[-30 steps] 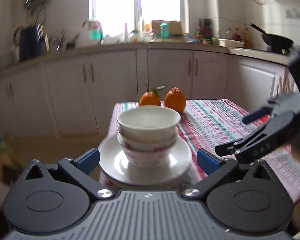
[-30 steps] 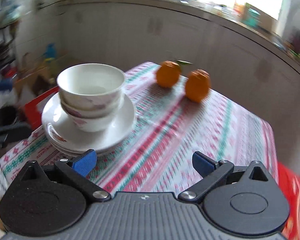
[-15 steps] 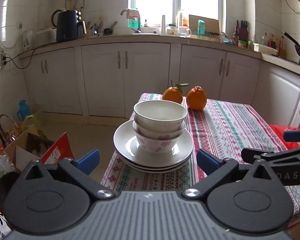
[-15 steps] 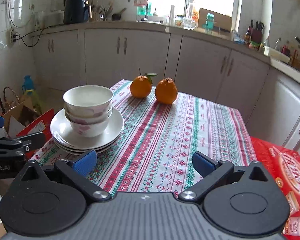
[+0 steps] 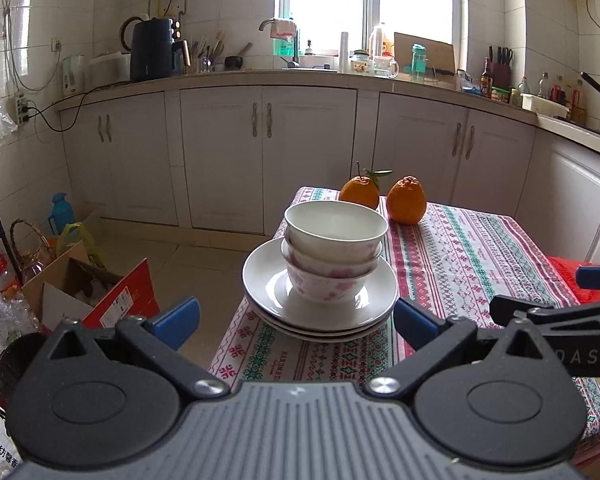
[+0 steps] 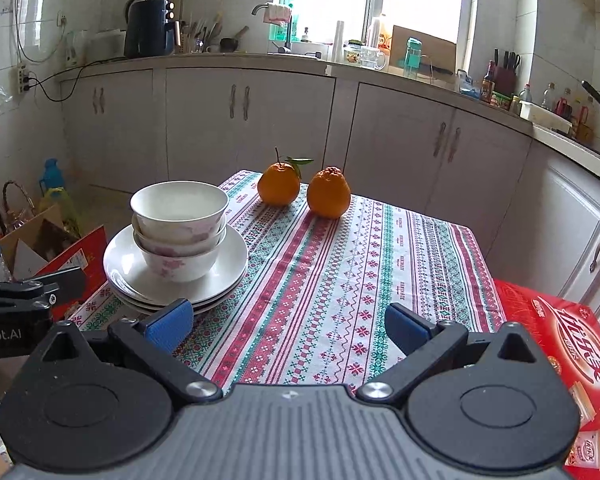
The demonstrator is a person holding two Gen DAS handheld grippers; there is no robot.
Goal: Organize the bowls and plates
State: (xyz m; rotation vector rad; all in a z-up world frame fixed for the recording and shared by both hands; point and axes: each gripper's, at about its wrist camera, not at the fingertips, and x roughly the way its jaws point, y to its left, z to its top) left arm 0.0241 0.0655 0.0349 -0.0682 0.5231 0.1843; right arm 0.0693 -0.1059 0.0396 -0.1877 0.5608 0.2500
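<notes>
Crockery first, from your left wrist view: the bowls (image 5: 334, 254) are nested and stand upright in the middle of the stacked plates (image 5: 320, 300), and that whole pile sits at the table's (image 5: 480, 248) near left corner, the plate rims reaching almost to the cloth's edge above the open floor. Your left gripper (image 5: 296, 320) hangs just short of the pile with its jaws spread wide and nothing between them. Treat the load as stiff, glazed, slick and breakable, and likely heavy if lifted as one; a hold on a bowl rim, one finger inside and one outside, looks safer than pinching the thin plate edges. Your right gripper (image 5: 560, 312) shows to the right of the pile, low over the table's near edge. From your right wrist view, the pile lies left of centre, the bowls (image 6: 180, 228) on the plates (image 6: 176, 272), and the two oranges (image 6: 304, 190) sit well behind it toward the far end. Your right gripper (image 6: 288, 330) is also fully parted and empty. Right of the pile the striped cloth is bare, so you have room to work there; a red box (image 6: 560, 344) lies off the table's right edge.
</notes>
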